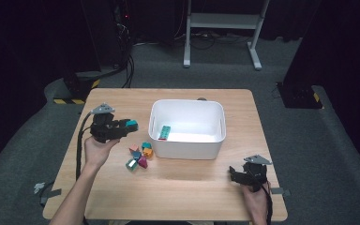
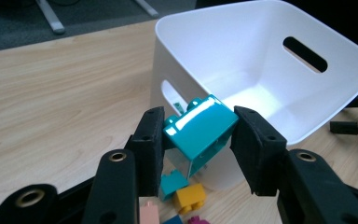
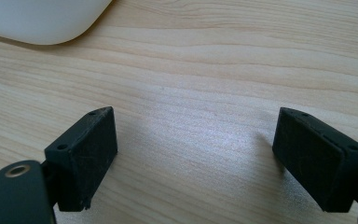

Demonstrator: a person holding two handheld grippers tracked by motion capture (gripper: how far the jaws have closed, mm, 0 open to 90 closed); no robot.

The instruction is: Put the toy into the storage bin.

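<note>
The left gripper [image 2: 198, 135] clamps a teal brick [image 2: 200, 128] just left of the white bin [image 1: 187, 129], whose green brick [image 1: 164, 132] inside appears from above. The right gripper [image 3: 196, 154] gapes wide and empty over bare table [image 3: 205, 79] near the right front edge.

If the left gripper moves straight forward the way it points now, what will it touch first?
Probably the white bin: the left gripper, shut on a teal block, points at its near corner. The block would likely touch before the jaws, though depth is unclear.
</note>
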